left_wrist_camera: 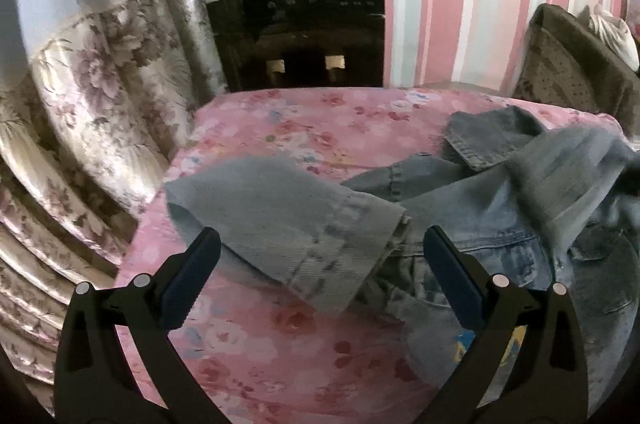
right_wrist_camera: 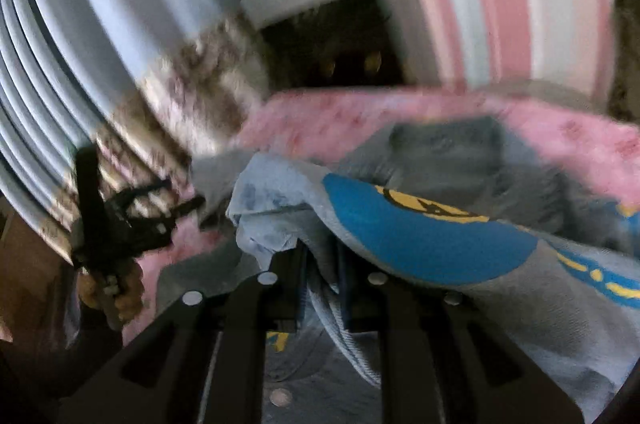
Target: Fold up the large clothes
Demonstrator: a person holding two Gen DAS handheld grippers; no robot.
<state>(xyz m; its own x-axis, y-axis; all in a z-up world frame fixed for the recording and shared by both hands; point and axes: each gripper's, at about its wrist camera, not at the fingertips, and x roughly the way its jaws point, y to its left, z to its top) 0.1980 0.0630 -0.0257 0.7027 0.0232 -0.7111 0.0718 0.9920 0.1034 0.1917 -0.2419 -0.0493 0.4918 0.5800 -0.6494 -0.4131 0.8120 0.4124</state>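
Denim jacket (left_wrist_camera: 472, 208) lies crumpled on the bed (left_wrist_camera: 280, 344), which wears a pink floral sheet, and takes up the right part of the left wrist view. One sleeve (left_wrist_camera: 296, 220) stretches leftward across the sheet, its cuff end just ahead of the left gripper (left_wrist_camera: 320, 264). That gripper is released: its dark pads stand wide apart above the sheet with the sleeve's edge between them but untouched. In the blurred right wrist view the right gripper (right_wrist_camera: 324, 264) is clenched on a bunched fold of the jacket, and a blue and yellow patch (right_wrist_camera: 424, 236) drapes over its right finger. Floral curtain (left_wrist_camera: 100, 104) hangs at the left, with a water dispenser (left_wrist_camera: 296, 12) against the striped pink wall (left_wrist_camera: 460, 4) behind the bed.
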